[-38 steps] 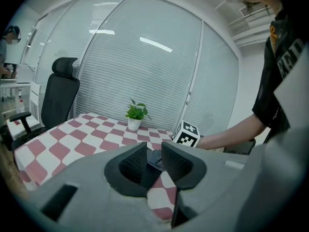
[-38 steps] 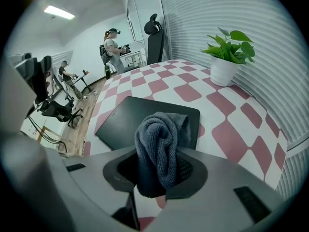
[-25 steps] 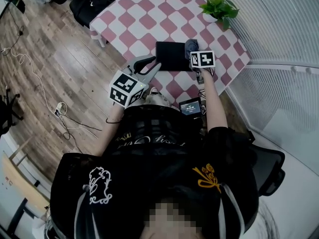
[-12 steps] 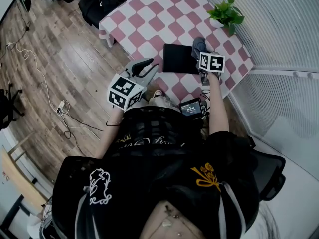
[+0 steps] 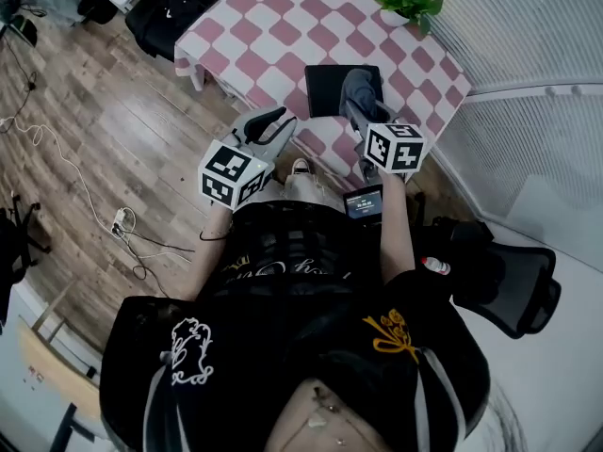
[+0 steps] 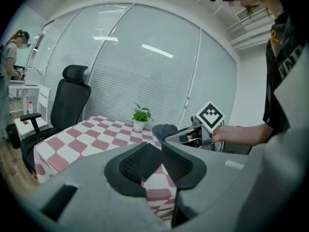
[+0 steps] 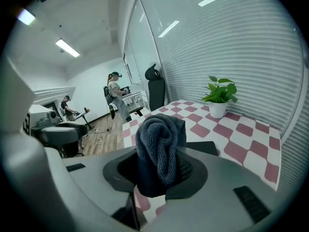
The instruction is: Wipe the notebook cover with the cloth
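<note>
A black notebook point(image 5: 327, 90) lies on the pink-and-white checked table point(image 5: 283, 26), near its front edge. My right gripper point(image 5: 358, 113) is shut on a bunched dark grey cloth point(image 5: 361, 88), held over the notebook's right part. In the right gripper view the cloth point(image 7: 161, 141) stands up between the jaws, with a corner of the notebook point(image 7: 208, 148) behind it. My left gripper point(image 5: 271, 128) hangs off the table's front-left corner with nothing in it. Its pads point(image 6: 133, 162) sit close together, tips nearly touching. The cloth point(image 6: 163, 129) shows beyond them.
A potted plant point(image 5: 410, 3) stands at the table's far right corner. A small lit screen point(image 5: 363, 202) sits by the person's lap. A black office chair point(image 5: 509, 285) is at the right, and cables point(image 5: 122, 224) lie on the wooden floor at the left. Window blinds point(image 5: 528, 26) line the right side.
My right gripper has drawn back toward the person with the cloth, from the notebook's right edge to above its near right part. The left gripper has hardly moved.
</note>
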Tool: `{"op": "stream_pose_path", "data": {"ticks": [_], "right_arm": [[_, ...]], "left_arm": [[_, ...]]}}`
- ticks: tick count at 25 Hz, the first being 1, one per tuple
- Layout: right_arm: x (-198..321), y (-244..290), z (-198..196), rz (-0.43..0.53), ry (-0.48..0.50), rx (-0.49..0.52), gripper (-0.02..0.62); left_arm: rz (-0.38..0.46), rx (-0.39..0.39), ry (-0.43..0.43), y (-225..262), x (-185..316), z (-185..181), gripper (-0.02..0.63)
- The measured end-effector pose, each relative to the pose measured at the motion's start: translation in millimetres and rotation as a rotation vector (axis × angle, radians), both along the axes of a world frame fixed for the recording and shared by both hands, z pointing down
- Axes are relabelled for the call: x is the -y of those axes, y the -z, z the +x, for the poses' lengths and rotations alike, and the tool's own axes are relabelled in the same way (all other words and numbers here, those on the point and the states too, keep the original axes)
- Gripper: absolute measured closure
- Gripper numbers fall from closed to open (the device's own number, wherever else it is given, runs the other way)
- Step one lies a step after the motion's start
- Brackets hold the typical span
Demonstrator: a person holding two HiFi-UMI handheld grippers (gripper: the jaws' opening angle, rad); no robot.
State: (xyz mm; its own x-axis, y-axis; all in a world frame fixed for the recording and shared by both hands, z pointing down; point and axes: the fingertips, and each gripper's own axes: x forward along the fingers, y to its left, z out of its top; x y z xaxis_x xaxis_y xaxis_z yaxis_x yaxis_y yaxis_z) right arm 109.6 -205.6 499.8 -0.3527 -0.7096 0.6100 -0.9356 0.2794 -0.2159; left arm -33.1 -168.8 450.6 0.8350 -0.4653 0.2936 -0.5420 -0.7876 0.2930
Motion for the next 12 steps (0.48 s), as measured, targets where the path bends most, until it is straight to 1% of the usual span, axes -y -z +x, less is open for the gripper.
{"op": "stream_pose_path", "data": {"ticks": [6,9,12], "right_arm": [[-52,9,-30,0.002,-0.053,0.037,0.489],[-75,12,-39,-0.005,-0.033,0.025,0.489],[-92,14,-42,-0.007,-0.014,0.008,0.489]], "left_arm": [[-0.044,-0.016,-0.071,-17,-20,0,0.508],[-0.047,-0.032,-0.090,-18,-31,6,0.508],[-0.032,-0.040,-0.089,-14,-34,11,0.508]]}}
